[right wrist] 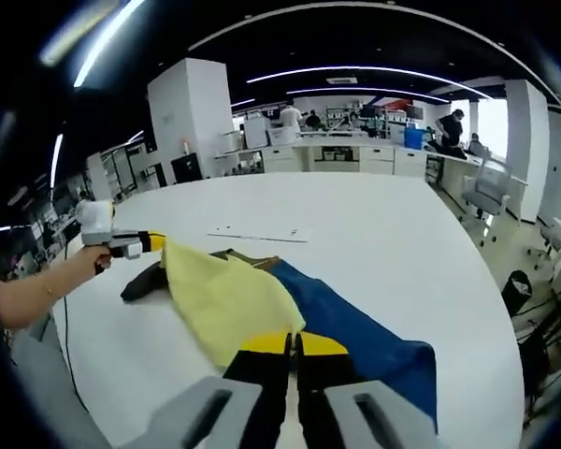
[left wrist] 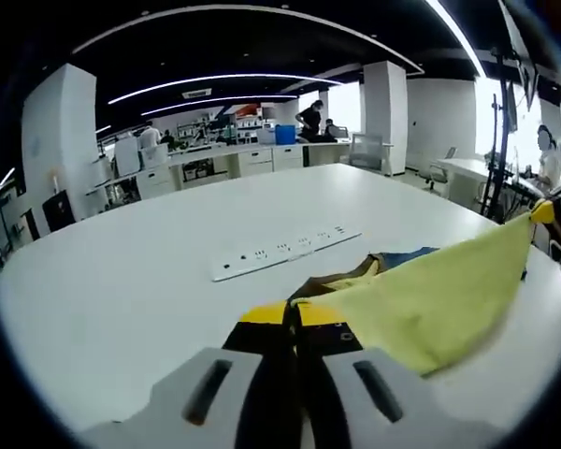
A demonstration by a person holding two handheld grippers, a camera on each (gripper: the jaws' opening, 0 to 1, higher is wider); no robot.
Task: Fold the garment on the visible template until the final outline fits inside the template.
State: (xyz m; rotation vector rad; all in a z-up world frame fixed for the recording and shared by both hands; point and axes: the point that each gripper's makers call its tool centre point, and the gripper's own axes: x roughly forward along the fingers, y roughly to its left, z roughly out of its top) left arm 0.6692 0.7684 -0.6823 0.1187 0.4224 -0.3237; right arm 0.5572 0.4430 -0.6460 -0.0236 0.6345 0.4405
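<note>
A yellow garment (left wrist: 439, 295) hangs stretched between my two grippers above the white table (left wrist: 122, 281). My left gripper (left wrist: 294, 316) is shut on one corner of it, the yellow-tipped jaws pressed together. My right gripper (left wrist: 542, 211) shows at the far right of the left gripper view, holding the opposite corner. In the right gripper view, my right gripper (right wrist: 294, 344) is shut on the yellow garment (right wrist: 224, 299). There the left gripper (right wrist: 154, 243), held by a hand, pinches the far corner. A blue cloth (right wrist: 355, 332) and dark olive fabric (right wrist: 243, 257) lie underneath on the table (right wrist: 402, 234).
A flat white power strip (left wrist: 285, 253) lies on the table beyond the cloth, and it is seen also in the right gripper view (right wrist: 257, 232). The table's curved edge (right wrist: 505, 374) runs close on the right. An office chair (right wrist: 486, 192) and people at counters stand far behind.
</note>
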